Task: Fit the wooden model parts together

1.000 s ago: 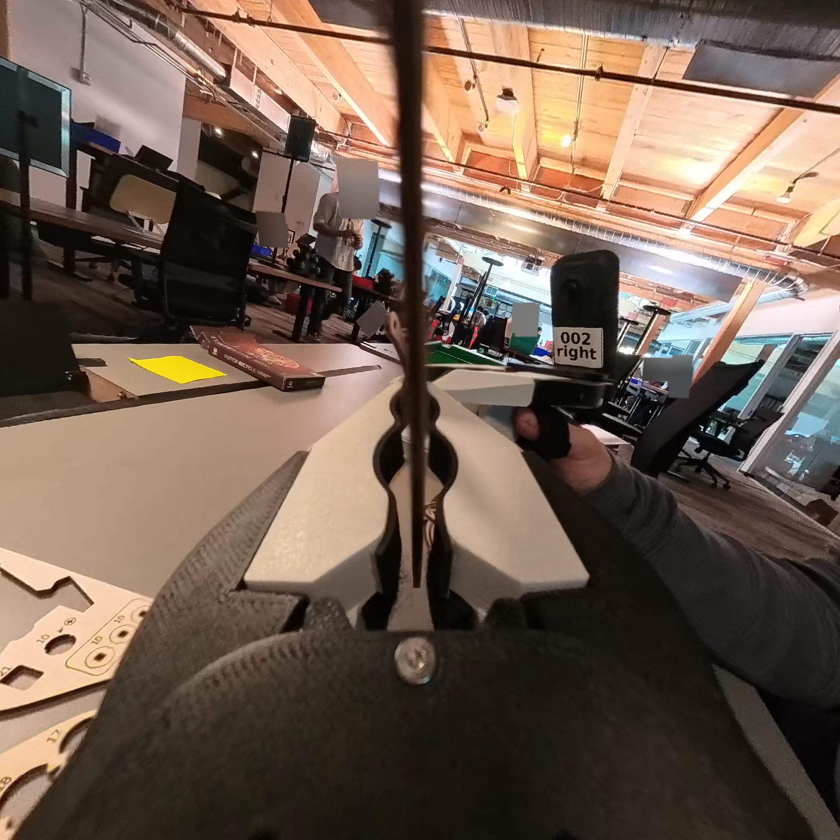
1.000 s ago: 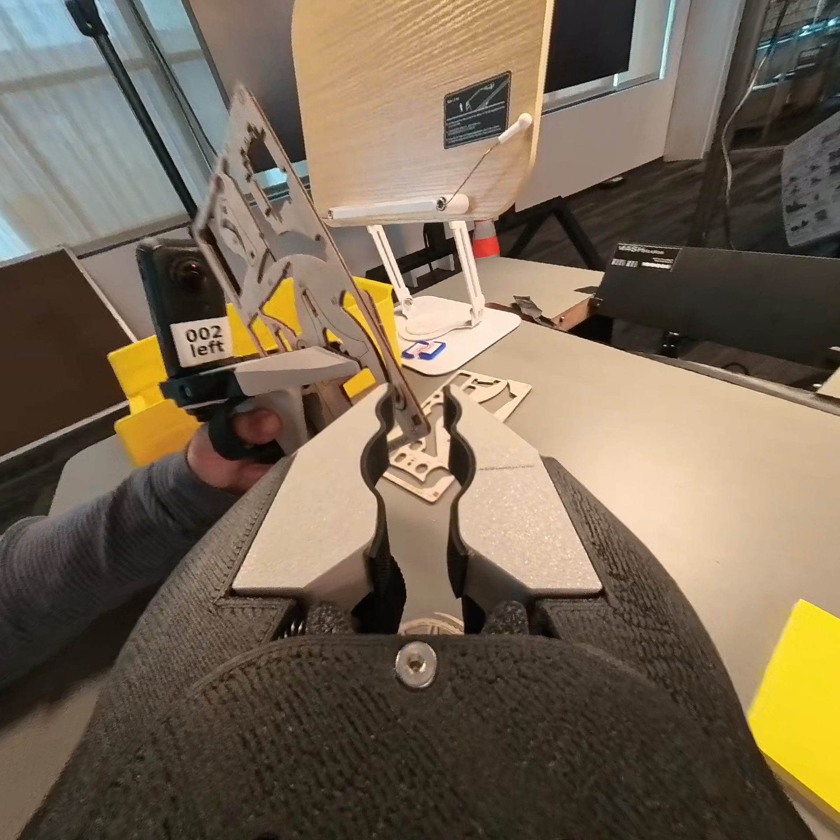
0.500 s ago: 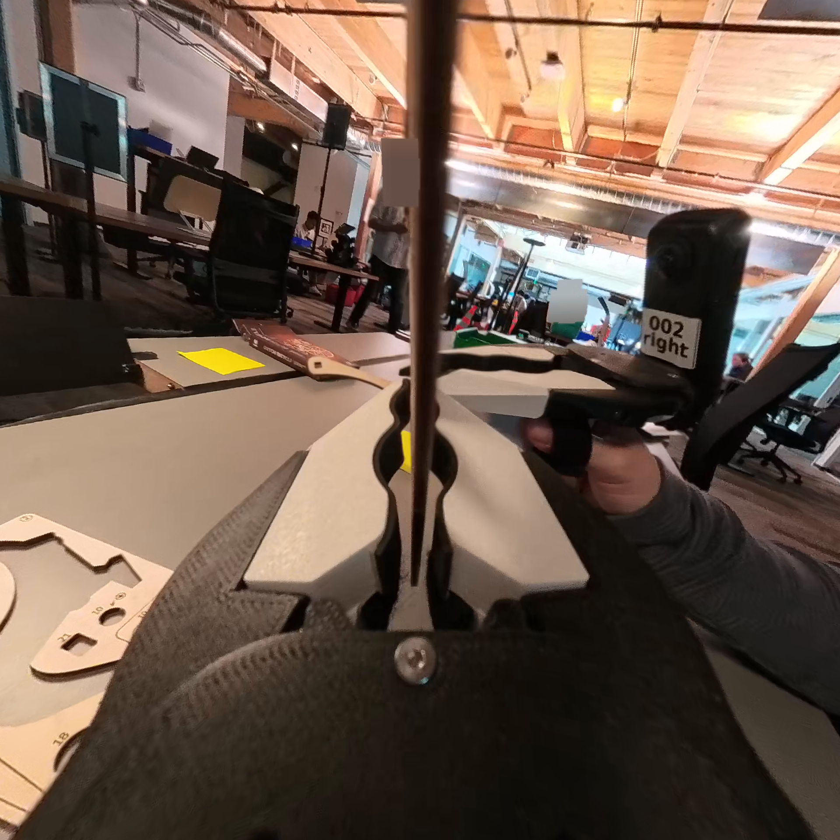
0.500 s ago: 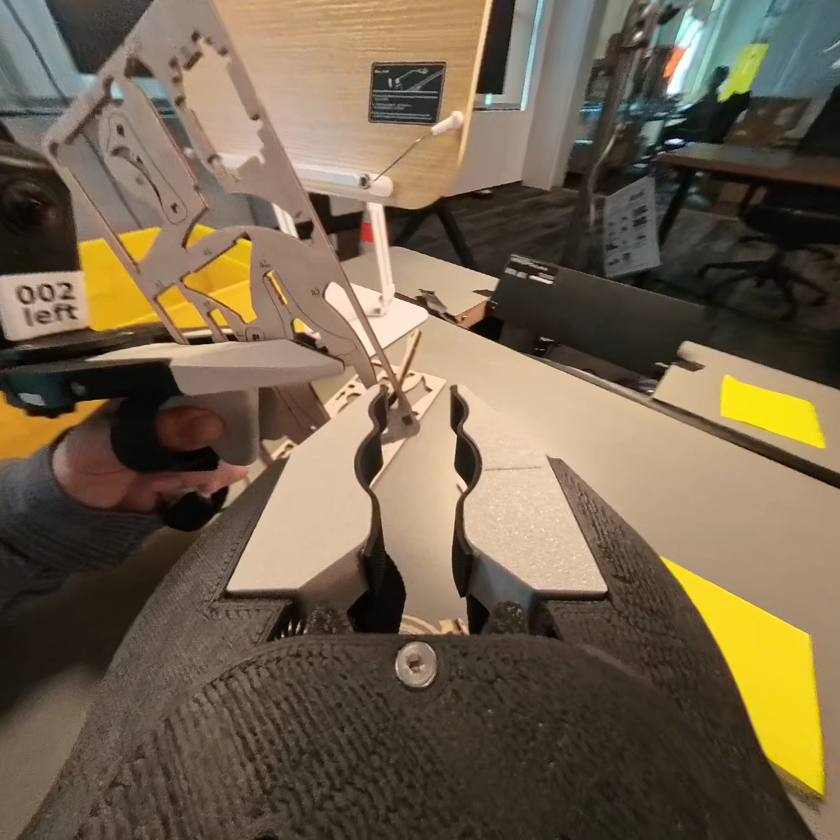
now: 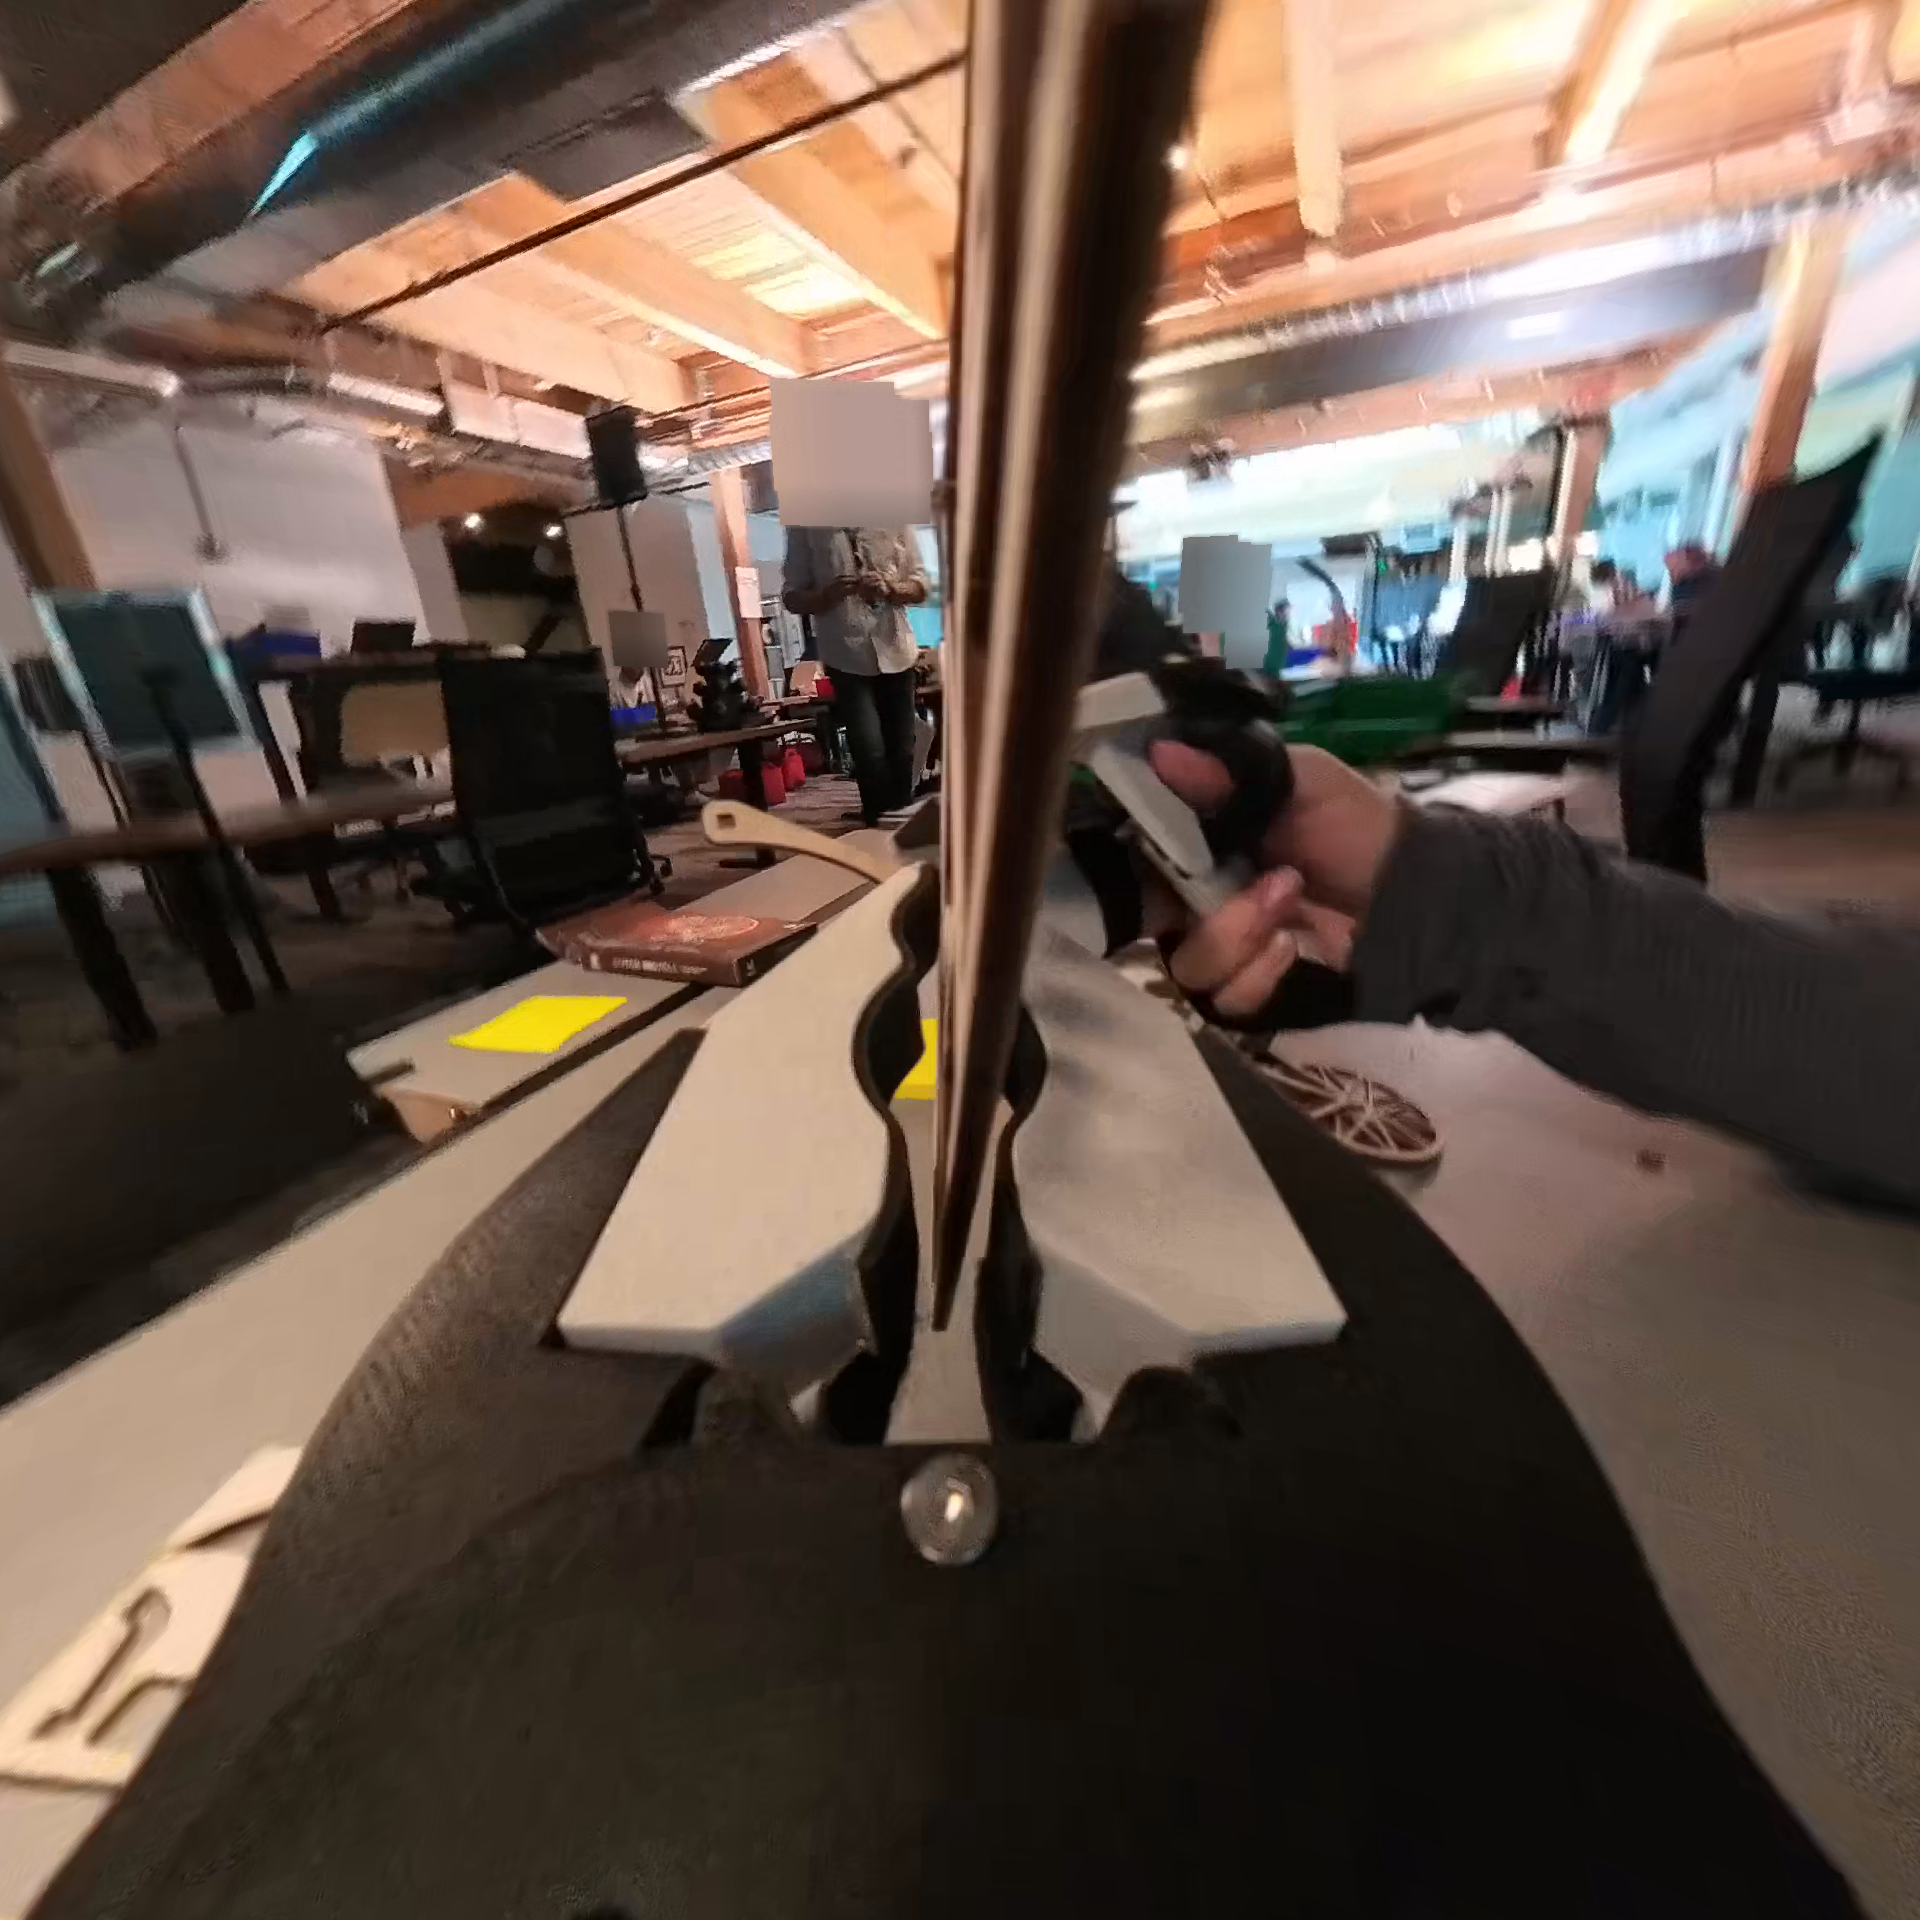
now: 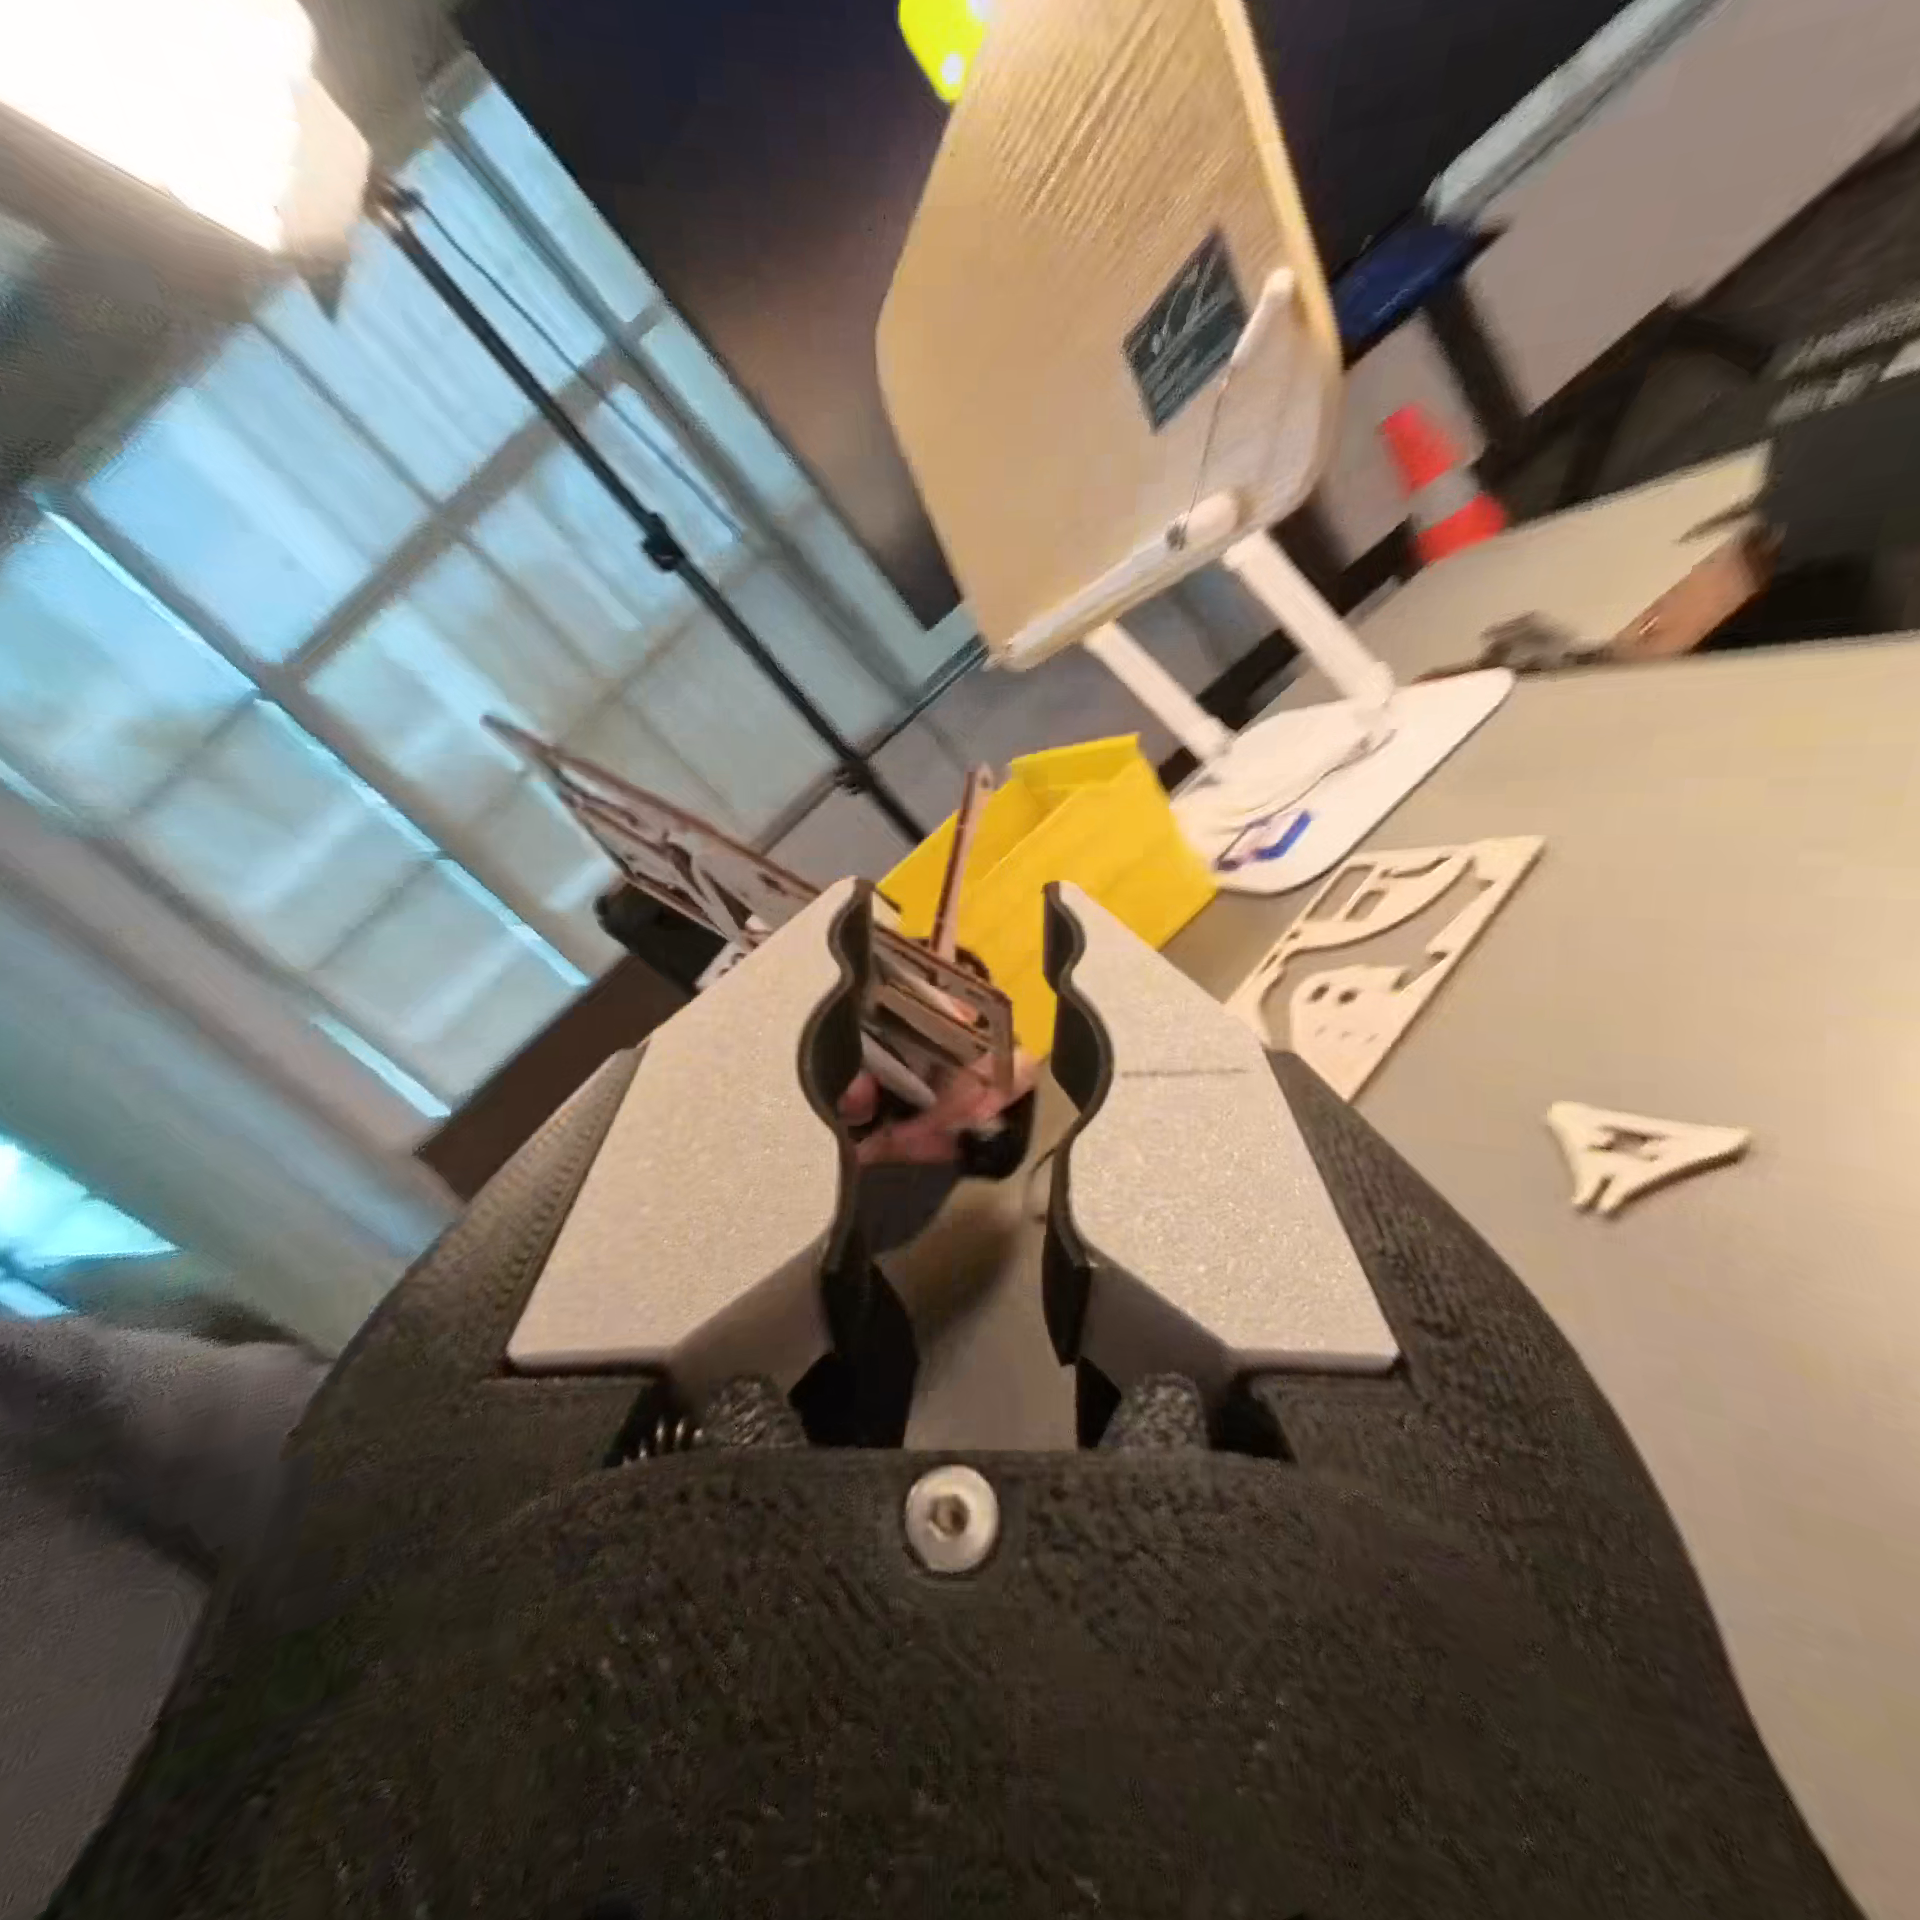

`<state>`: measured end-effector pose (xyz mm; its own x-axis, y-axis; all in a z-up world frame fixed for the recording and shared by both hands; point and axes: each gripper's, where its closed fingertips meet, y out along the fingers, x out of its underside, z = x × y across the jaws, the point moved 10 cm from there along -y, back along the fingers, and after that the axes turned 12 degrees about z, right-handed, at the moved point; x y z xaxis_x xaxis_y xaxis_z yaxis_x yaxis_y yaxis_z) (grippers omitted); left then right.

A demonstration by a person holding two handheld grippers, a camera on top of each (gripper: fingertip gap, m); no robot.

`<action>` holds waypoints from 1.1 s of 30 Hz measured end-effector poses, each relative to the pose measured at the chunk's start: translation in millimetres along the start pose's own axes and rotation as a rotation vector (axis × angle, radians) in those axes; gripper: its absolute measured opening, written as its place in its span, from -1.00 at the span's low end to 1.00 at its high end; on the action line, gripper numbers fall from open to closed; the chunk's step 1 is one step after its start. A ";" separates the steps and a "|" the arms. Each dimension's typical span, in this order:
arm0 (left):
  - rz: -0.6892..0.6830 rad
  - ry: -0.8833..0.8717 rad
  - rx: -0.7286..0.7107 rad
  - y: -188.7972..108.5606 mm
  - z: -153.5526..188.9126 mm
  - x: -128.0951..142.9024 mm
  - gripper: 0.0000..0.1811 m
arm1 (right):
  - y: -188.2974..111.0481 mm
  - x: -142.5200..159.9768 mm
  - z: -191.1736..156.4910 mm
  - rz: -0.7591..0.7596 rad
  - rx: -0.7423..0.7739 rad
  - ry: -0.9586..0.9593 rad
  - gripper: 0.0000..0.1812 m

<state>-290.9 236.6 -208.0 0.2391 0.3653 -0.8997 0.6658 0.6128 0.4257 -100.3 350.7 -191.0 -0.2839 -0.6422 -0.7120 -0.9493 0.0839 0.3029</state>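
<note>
My left gripper (image 5: 966,925) is shut on a thin wooden parts sheet (image 5: 1039,520), seen edge-on and rising out of the top of the left wrist view. The sheet also shows in the right wrist view (image 6: 727,883), tilted, just beyond my right gripper (image 6: 951,904), which is open. A thin curved wooden part (image 5: 790,842) sticks out of the sheet on its left side. In the right wrist view this part (image 6: 961,862) stands in line with the gap between the fingertips. I cannot tell if it touches them. A hand (image 5: 1278,862) holds the right gripper close behind the sheet.
A wooden wheel (image 5: 1361,1112) lies on the grey table (image 5: 1662,1351). A cut-out sheet (image 6: 1382,956), a small triangular part (image 6: 1642,1153), a yellow bin (image 6: 1070,852) and a board on a white stand (image 6: 1112,312) are near. A book (image 5: 675,935) and a chair (image 5: 540,779) lie beyond. The left gripper's tips are roughly 5 cm from the right gripper's.
The right gripper has come in close to the sheet and rolled over, so its view is tilted. The curved part now sticks farther out of the sheet. The left gripper still grips the sheet.
</note>
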 end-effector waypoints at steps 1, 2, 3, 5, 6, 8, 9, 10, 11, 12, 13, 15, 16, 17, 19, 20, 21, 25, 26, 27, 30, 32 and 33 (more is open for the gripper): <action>-0.007 0.033 0.043 1.9 4.6 -0.6 -0.98 | -1.2 1.0 3.3 -0.028 -0.018 0.062 -0.66; -0.013 0.035 0.081 3.9 8.2 -0.6 -0.98 | -0.9 3.0 4.7 -0.058 -0.037 0.107 -0.65; -0.024 0.029 0.111 5.6 10.4 0.5 -0.99 | 0.5 5.4 5.0 -0.085 -0.055 0.147 -0.65; -0.052 0.026 0.155 8.0 14.3 3.0 -0.99 | 4.3 11.1 4.0 -0.134 -0.082 0.206 -0.65; -0.063 0.028 0.173 9.1 16.0 3.7 -0.99 | 6.0 14.0 4.0 -0.159 -0.081 0.221 -0.65; -0.081 0.035 0.189 10.2 18.4 4.2 -0.99 | 8.1 16.8 2.7 -0.179 -0.097 0.211 -0.98; -0.083 0.030 0.198 9.6 18.6 4.1 -0.99 | 7.5 14.5 3.1 -0.146 -0.073 0.174 -0.99; -0.075 0.015 0.198 8.2 17.5 3.4 -0.99 | 4.2 9.5 4.8 -0.086 -0.029 0.118 -0.99; -0.062 -0.001 0.190 5.8 14.9 2.6 -0.99 | -1.5 2.5 7.0 -0.016 0.019 0.071 -1.00; -0.046 -0.017 0.180 2.8 12.0 1.6 -0.99 | -8.3 -4.4 8.7 0.045 0.066 0.031 -1.00; -0.033 -0.028 0.154 0.3 8.3 0.8 -0.99 | -13.3 -9.2 9.9 0.072 0.125 -0.026 -1.00; 0.000 -0.043 0.077 -3.5 0.7 0.3 -0.98 | -12.0 -9.4 7.8 0.000 0.248 -0.209 -1.00; 0.034 -0.055 0.053 -5.5 -1.9 0.4 -0.98 | -5.9 -5.2 4.8 -0.069 0.289 -0.294 -0.99; 0.043 -0.074 0.038 -7.0 -3.9 0.0 -0.98 | 2.0 1.1 2.2 -0.145 0.322 -0.365 -0.99; 0.046 -0.075 0.019 -8.3 -5.8 -1.1 -0.98 | 18.1 16.6 -1.6 -0.272 0.360 -0.473 -0.98; 0.050 -0.070 0.015 -8.8 -6.0 -1.7 -0.98 | 24.8 23.4 -2.3 -0.320 0.377 -0.512 -0.95; 0.053 -0.066 0.007 -9.1 -6.3 -2.3 -0.98 | 30.1 29.1 -2.2 -0.354 0.390 -0.542 -0.83; 0.064 -0.051 -0.032 -11.5 -8.7 -4.6 -0.98 | 36.5 40.0 -0.6 -0.389 0.415 -0.586 -0.52; 0.070 -0.054 -0.040 -11.9 -9.2 -5.5 -0.98 | 35.6 39.4 -1.1 -0.373 0.401 -0.585 -0.46; 0.074 -0.059 -0.046 -12.1 -9.6 -6.2 -0.98 | 34.6 37.7 -2.0 -0.349 0.377 -0.570 -0.41; 0.071 -0.103 -0.049 -11.6 -10.6 -5.9 -0.98 | 30.2 28.3 -10.1 -0.221 0.219 -0.485 -0.32; 0.075 -0.181 0.001 -10.0 -10.2 -5.4 -0.98 | 27.2 22.7 -17.2 -0.145 0.057 -0.397 -0.33; 0.079 -0.230 0.028 -9.0 -10.2 -4.5 -0.98 | 26.3 21.6 -19.3 -0.139 -0.021 -0.342 -0.34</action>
<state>-305.1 236.6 -206.9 0.4437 0.2398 -0.8635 0.6573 0.5679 0.4955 -128.8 324.3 -186.2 -0.1841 -0.3545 -0.9168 -0.9801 -0.0042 0.1985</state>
